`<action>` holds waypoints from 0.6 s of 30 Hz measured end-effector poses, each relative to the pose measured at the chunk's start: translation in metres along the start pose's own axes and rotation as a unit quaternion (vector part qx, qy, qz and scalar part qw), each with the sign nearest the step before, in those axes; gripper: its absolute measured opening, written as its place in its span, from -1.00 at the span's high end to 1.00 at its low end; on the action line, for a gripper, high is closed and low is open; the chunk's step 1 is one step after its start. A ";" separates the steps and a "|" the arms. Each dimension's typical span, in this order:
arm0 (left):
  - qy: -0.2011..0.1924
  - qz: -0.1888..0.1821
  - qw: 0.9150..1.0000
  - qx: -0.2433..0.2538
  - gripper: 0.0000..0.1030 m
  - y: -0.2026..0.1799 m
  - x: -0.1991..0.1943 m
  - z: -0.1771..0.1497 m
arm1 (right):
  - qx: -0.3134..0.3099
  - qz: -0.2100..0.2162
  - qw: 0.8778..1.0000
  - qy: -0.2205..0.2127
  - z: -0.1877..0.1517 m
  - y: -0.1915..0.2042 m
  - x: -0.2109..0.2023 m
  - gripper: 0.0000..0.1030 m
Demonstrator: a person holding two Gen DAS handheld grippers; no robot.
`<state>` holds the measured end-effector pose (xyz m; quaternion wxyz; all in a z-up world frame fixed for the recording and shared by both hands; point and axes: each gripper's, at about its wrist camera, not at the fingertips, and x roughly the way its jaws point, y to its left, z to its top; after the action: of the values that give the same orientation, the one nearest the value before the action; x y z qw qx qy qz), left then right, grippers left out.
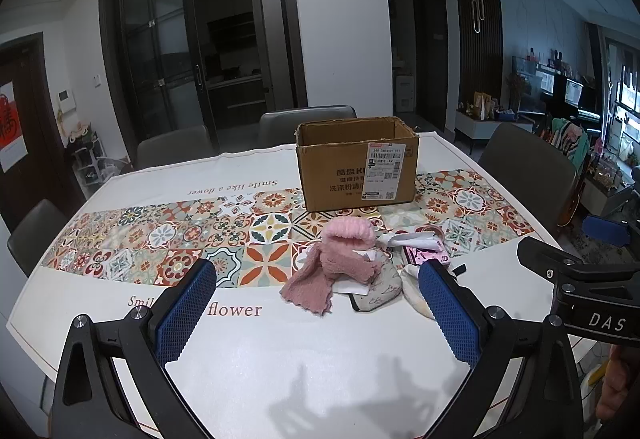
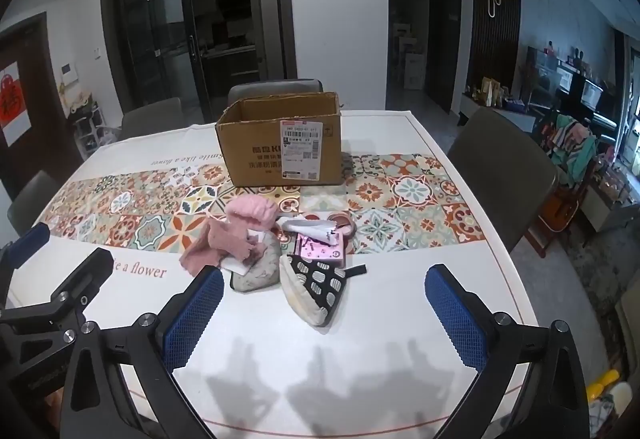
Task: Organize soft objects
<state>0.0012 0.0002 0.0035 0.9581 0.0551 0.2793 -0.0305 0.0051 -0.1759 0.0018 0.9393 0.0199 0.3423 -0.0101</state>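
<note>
Soft objects lie in one small heap on the table (image 2: 400, 339), in front of both our claws. We hold the left gripper (image 1: 318, 303) low over the near white part of the cloth, level and pointing forward, with its blue pads (image 1: 186, 313) spread wide and nothing between them. The fluffy pink cloth (image 1: 320, 275) is just ahead of it, between the lines of its two fingers but beyond the tips, not touched. We hold the right gripper (image 2: 324, 313) in the same pose beside the left one, a little to its right, also wide apart and empty. Directly ahead of it, very near its tips, lies the black and white spotted pouch (image 2: 316, 283), and the grey pouch (image 2: 258, 271) is just ahead of its left finger, partly under the pink cloth. Behind these we see a pink box (image 2: 320, 249) and some crumpled white paper (image 2: 308, 227), touching the heap. Farther ahead of both claws, well apart from the heap, the cardboard box (image 2: 280, 143) stands upright with its top open.
</note>
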 end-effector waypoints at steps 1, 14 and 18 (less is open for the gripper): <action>0.000 0.000 1.000 0.000 -1.00 0.000 0.000 0.000 | 0.000 0.000 1.000 0.000 0.001 -0.001 0.000 -0.99; 0.000 0.001 1.000 0.000 -1.00 0.001 0.002 0.000 | -0.001 0.000 1.000 -0.002 0.000 0.001 -0.001 -0.99; 0.001 0.001 1.000 0.000 -1.00 0.001 0.002 0.000 | -0.001 -0.001 1.000 -0.002 0.001 0.001 -0.001 -0.99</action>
<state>0.0029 0.0012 0.0023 0.9580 0.0553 0.2797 -0.0294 0.0051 -0.1753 0.0028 0.9400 0.0186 0.3406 -0.0112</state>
